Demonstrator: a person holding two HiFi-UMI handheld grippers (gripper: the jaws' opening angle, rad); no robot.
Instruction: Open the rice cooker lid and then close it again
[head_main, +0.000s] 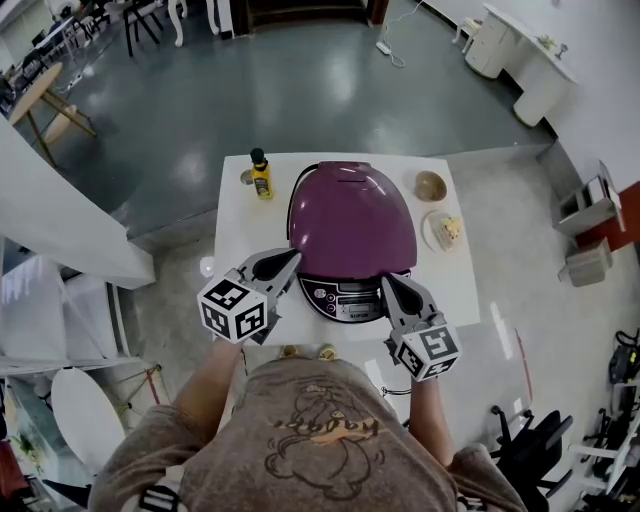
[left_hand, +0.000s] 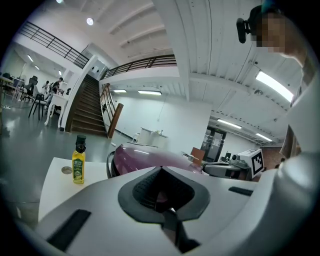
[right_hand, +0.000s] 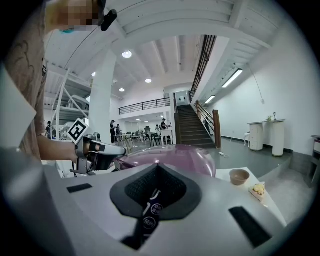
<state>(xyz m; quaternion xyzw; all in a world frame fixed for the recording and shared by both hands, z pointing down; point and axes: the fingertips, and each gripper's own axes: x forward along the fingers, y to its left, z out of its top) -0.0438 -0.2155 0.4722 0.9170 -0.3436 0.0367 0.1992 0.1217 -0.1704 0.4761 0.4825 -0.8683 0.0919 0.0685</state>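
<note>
As the white bench (head_main: 233, 222) fills my head view, I see the purple rice cooker (head_main: 350, 225) at its middle, lid down, with the control panel (head_main: 345, 298) facing the near edge. My left hand-held gripper (head_main: 294, 257) is by the cooker's front left and my right hand-held gripper (head_main: 386, 281) by its front right, both with jaws closed on nothing. A yellow oil bottle (head_main: 261, 175) stands upright near the far left corner, and a small bowl (head_main: 430, 185) sits near the far right corner.

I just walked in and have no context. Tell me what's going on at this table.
A person stands at a white table with a gripper in each hand. The left gripper and right gripper are at the front of a purple rice cooker, jaws together, holding nothing. The lid is down. A bottle and bowl stand alongside.
</note>
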